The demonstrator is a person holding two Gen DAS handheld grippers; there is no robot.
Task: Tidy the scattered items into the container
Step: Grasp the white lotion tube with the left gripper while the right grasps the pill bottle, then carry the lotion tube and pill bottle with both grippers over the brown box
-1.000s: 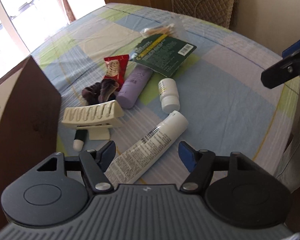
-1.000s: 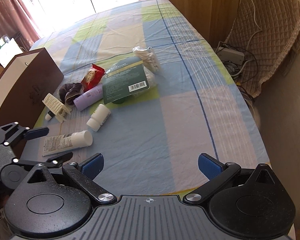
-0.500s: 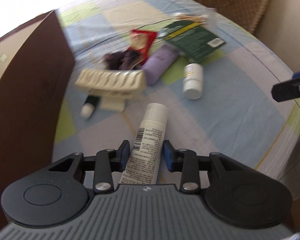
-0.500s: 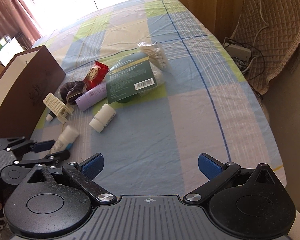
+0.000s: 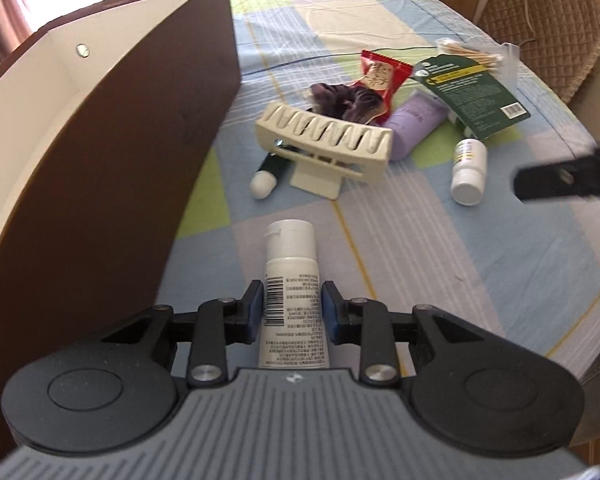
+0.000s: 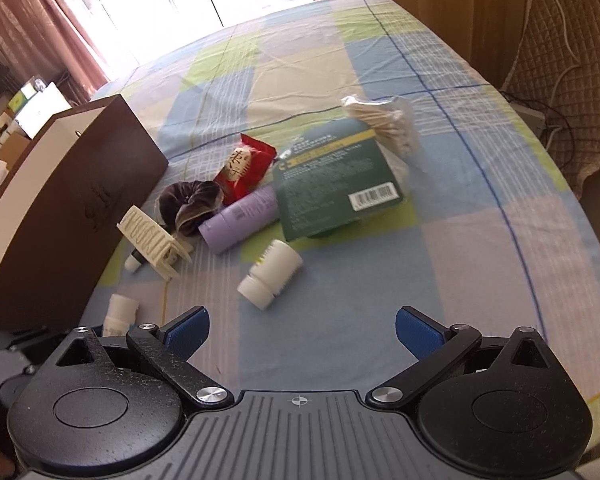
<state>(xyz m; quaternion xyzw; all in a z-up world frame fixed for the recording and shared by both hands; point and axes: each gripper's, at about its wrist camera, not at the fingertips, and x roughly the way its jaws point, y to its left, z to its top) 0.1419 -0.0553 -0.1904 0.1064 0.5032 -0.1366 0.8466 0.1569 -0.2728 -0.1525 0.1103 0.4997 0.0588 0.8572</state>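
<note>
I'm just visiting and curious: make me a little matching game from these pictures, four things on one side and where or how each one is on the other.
Things:
1. white tube
2. hair clip
3. right tool
4. green packet

States:
A. open, holding nothing
B. lying partly over the cotton swabs
C. gripped by the left tool
D. standing near the brown box

Pairs: 1-C, 2-D, 3-A, 4-B
</note>
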